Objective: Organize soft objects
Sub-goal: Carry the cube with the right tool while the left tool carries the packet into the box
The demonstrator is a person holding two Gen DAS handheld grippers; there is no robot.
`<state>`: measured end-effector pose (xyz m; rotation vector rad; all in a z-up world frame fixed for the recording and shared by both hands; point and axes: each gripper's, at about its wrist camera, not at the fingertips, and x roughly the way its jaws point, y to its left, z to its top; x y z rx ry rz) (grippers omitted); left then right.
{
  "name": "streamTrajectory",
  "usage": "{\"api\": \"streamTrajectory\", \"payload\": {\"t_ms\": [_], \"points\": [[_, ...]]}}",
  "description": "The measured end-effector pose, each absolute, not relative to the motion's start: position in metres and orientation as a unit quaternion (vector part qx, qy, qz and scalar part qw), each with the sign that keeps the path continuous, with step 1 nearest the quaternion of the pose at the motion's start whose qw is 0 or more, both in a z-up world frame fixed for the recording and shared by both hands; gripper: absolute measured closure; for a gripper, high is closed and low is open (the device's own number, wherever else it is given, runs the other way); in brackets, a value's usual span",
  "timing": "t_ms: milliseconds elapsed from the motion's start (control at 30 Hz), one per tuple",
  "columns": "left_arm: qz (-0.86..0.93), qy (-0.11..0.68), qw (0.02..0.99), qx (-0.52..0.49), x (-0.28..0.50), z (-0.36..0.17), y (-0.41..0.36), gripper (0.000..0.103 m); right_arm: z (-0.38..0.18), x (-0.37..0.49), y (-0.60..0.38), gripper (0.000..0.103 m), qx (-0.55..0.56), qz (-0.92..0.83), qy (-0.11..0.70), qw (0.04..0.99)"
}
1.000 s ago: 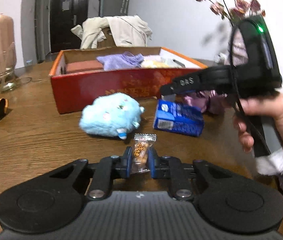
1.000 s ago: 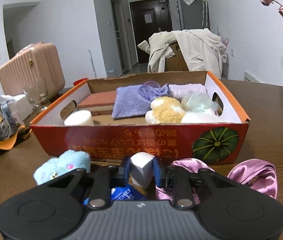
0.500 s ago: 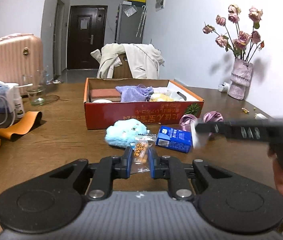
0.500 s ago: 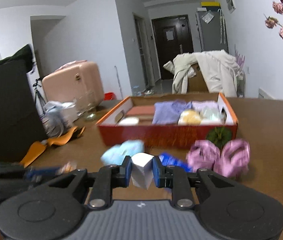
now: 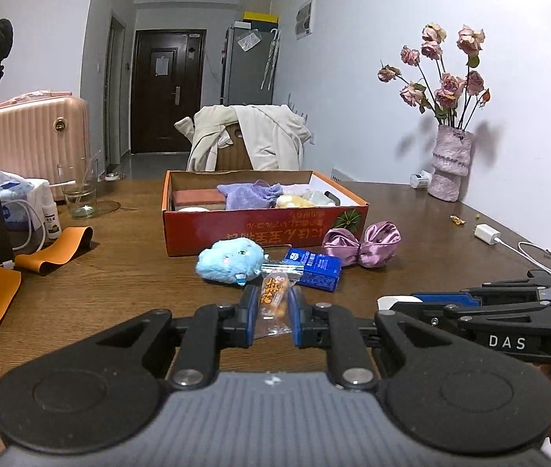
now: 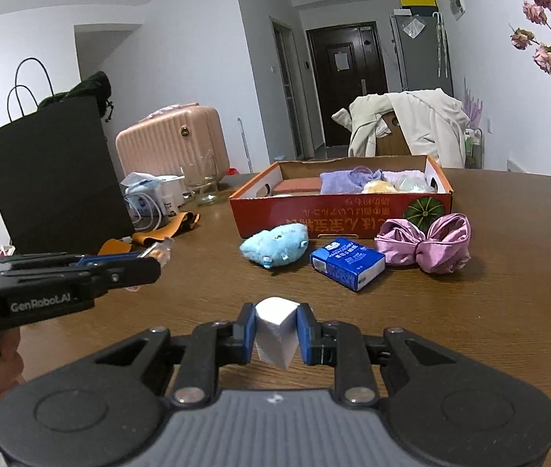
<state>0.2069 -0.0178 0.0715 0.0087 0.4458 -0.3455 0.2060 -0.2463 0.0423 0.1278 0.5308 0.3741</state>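
Note:
My left gripper [image 5: 271, 303] is shut on a clear snack packet [image 5: 274, 295] with orange contents, held above the table. My right gripper [image 6: 276, 321] is shut on a white foam block [image 6: 275, 330]. On the wooden table lie a blue plush toy [image 5: 230, 261], a blue tissue pack [image 5: 316, 269] and a pink satin bow [image 5: 361, 242], in front of the red cardboard box [image 5: 263, 229] that holds purple cloth and other soft things. The same toy [image 6: 275, 247], pack [image 6: 347, 262], bow [image 6: 425, 243] and box [image 6: 337, 216] show in the right wrist view.
A vase of dried roses [image 5: 450, 167] stands at the far right by the wall, with a white charger and cable [image 5: 487, 233] near it. A glass [image 5: 78, 194], white bottles and an orange band [image 5: 55, 251] lie at the left. A black paper bag [image 6: 53, 171] stands at the left edge.
Both grippers have pulled back from the box and the soft things, each still holding its object. The right gripper has dropped low and to the right in the left wrist view.

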Motion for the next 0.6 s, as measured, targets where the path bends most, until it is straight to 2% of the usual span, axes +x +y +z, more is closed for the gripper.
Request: {"api": "streamTrajectory", "payload": {"t_ms": [300, 600], "points": [[-0.187, 0.209, 0.96, 0.006, 0.246, 0.082, -0.014, 0.085, 0.053, 0.232, -0.249, 0.081, 0.059, 0.192, 0.253, 0.946], [-0.193, 0.241, 0.951, 0.022, 0.384, 0.092, -0.007, 0.085, 0.091, 0.363, -0.255, 0.081, 0.088, 0.222, 0.244, 0.94]]}}
